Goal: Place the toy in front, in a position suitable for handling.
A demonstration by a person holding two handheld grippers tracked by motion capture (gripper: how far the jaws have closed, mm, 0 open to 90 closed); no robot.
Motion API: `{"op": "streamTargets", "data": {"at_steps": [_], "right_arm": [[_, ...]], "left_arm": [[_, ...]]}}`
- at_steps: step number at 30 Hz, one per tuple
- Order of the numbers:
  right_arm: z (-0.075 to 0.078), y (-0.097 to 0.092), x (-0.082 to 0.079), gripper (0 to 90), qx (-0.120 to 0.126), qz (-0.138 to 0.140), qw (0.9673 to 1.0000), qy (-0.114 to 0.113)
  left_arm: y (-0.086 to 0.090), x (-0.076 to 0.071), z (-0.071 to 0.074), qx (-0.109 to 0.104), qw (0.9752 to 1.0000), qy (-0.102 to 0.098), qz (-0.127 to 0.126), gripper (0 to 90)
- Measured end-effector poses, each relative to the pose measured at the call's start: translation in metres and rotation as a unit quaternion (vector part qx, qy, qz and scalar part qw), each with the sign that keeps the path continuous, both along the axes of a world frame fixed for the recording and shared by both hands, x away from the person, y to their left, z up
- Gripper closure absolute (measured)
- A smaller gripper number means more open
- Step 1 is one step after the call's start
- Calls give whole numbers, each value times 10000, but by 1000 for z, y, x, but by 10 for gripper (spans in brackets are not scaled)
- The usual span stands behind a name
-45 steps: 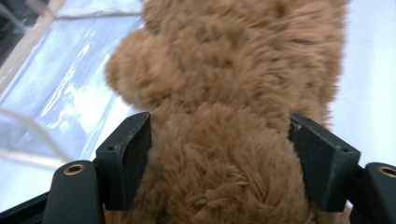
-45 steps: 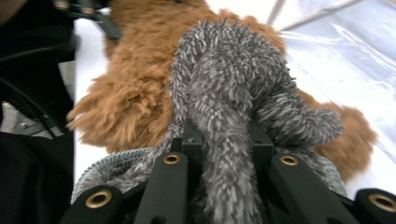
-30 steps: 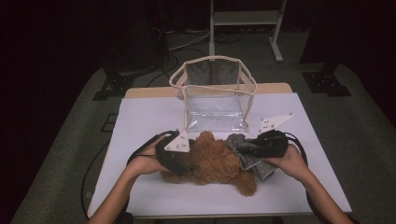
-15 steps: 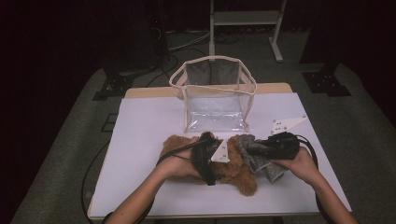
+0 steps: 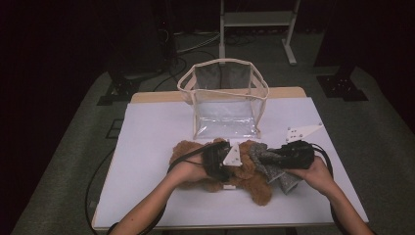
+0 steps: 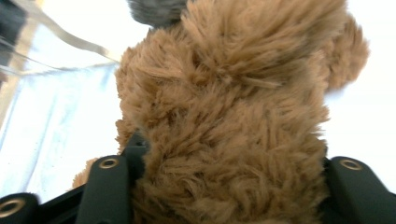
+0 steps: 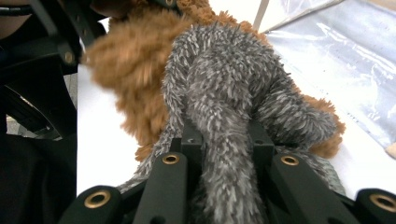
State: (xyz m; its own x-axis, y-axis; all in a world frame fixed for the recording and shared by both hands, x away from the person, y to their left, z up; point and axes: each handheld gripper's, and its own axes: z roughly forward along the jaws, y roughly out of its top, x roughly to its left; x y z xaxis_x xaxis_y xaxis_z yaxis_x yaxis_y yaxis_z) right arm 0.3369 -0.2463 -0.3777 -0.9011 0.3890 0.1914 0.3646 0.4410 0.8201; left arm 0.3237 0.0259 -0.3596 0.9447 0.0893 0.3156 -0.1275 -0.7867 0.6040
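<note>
Nearest the person, the left gripper [image 5: 221,161] sits on the brown plush toy [image 5: 244,178] lying on the white table [image 5: 147,147]; its jaws have just been closing and now squeeze the brown fur between them. Just beside it, the right gripper [image 5: 266,159] is clamped on the toy's grey fuzzy scarf [image 7: 224,107]. Beyond both stands a clear plastic bag [image 5: 225,105], upright and open-topped.

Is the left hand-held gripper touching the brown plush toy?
Touching. The left gripper view shows the brown plush toy packed between the left hand-held gripper's jaws, which have just been closing, fur against both.
</note>
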Motion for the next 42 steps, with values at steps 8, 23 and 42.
{"op": "streamTargets", "data": {"at_steps": [8, 23, 42], "right_arm": [[44, -18, -13, 741, 182, 112, 9992, -332], [76, 59, -3, 745, -72, 822, 9951, -553], [117, 136, 4, 744, -369, 1269, 9859, -1024]], "left_arm": [[-4, -5, 24, -1386, 9885, 532, -271, 433], [58, -13, 20, -1884, 9796, 695, 97, 188], [112, -25, 30, -2267, 9728, 251, 403, 455]]}}
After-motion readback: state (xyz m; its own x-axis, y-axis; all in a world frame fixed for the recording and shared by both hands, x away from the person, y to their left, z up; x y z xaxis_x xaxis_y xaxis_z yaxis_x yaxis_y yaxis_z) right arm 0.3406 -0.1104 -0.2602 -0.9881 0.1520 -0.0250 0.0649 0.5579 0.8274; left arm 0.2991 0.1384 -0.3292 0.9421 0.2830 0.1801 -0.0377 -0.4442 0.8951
